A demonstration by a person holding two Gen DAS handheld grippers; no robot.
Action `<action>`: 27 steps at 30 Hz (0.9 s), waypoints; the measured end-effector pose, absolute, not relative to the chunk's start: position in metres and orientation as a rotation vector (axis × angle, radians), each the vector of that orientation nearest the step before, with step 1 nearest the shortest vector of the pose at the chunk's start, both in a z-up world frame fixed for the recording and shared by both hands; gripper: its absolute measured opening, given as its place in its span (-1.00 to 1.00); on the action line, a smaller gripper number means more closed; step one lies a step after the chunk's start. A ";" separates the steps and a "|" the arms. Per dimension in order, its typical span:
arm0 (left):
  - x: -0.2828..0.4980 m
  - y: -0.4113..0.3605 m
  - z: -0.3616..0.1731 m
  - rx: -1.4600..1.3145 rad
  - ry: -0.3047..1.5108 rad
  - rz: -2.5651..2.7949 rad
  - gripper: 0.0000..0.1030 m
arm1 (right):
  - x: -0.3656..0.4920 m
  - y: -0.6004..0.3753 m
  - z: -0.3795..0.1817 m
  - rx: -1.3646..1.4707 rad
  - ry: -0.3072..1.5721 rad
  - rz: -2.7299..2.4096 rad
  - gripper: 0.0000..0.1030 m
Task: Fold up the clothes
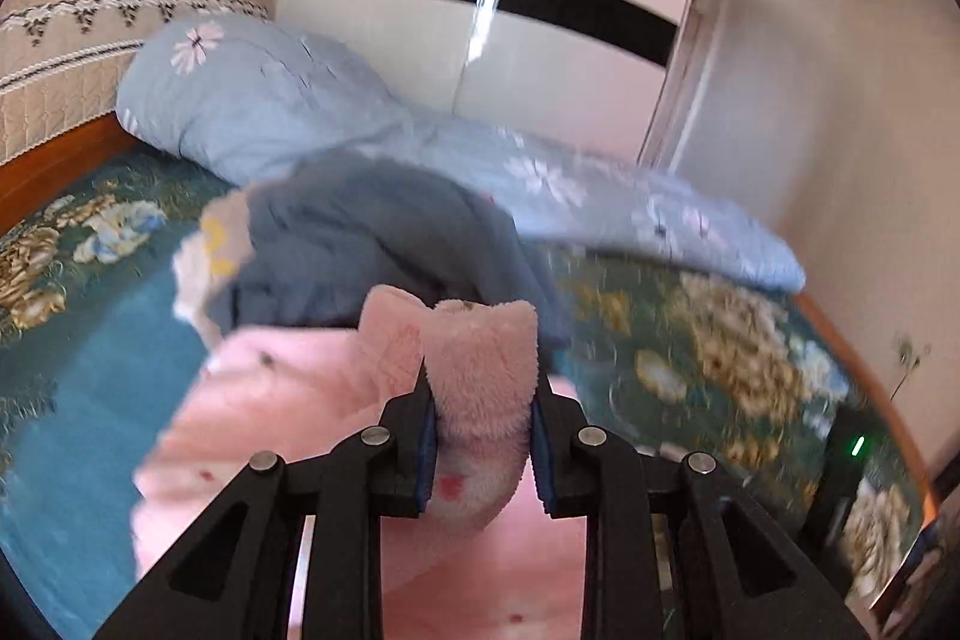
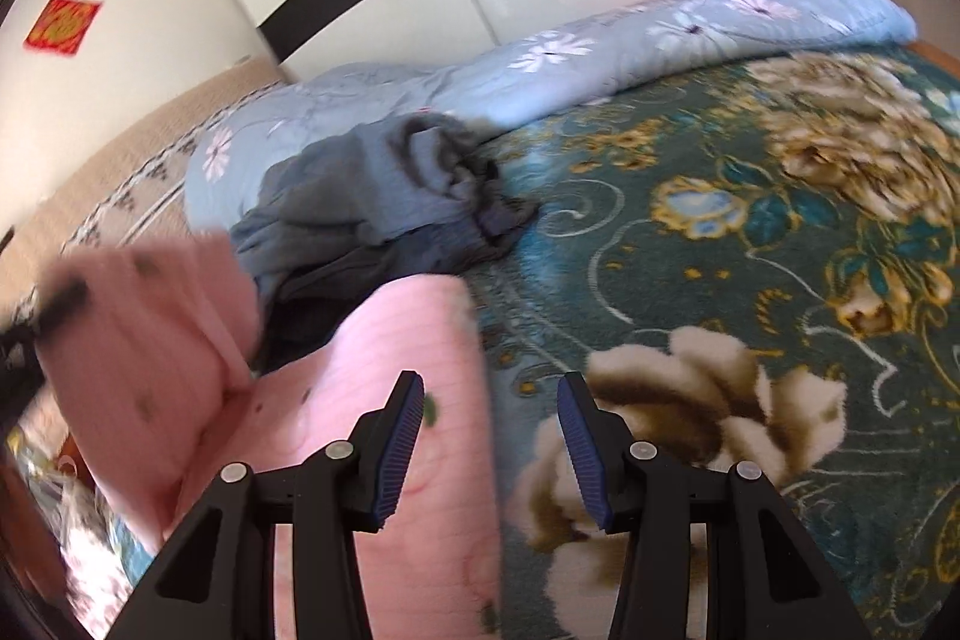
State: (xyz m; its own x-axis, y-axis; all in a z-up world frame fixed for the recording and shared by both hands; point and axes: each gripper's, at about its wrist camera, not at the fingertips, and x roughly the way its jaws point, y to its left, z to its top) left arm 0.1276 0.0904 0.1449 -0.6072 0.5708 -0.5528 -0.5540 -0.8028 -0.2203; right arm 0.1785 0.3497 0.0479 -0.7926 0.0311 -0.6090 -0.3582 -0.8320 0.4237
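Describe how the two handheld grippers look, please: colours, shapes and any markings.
The left gripper and the right gripper look alike: matte black angular linkage arms with triangular cut-outs, joined by round silver pins. Each has two fingers faced with ribbed blue pads. No cables, markings, hands or sleeves are visible.

Home bedroom, bed, floral duvet, wardrobe

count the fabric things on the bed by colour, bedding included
pink: 1, the fleece garment, pinched in the left gripper
grey-blue: 1 heap of clothes; how many pieces it holds cannot be told
light blue: 1 floral quilt
teal: 1 floral blanket covering the bed
total: 4
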 end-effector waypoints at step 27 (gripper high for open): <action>0.140 -0.003 0.119 -0.888 -0.223 2.489 0.18 | 0.177 0.355 0.042 -0.905 0.864 2.662 -0.03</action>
State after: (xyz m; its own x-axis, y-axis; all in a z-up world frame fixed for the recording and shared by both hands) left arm 0.1401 -0.0033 0.1189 -0.6716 0.4940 -0.5522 -0.3882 -0.8694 -0.3057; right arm 0.1774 0.3547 0.0423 -0.7927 0.0009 -0.6096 -0.3589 -0.8091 0.4654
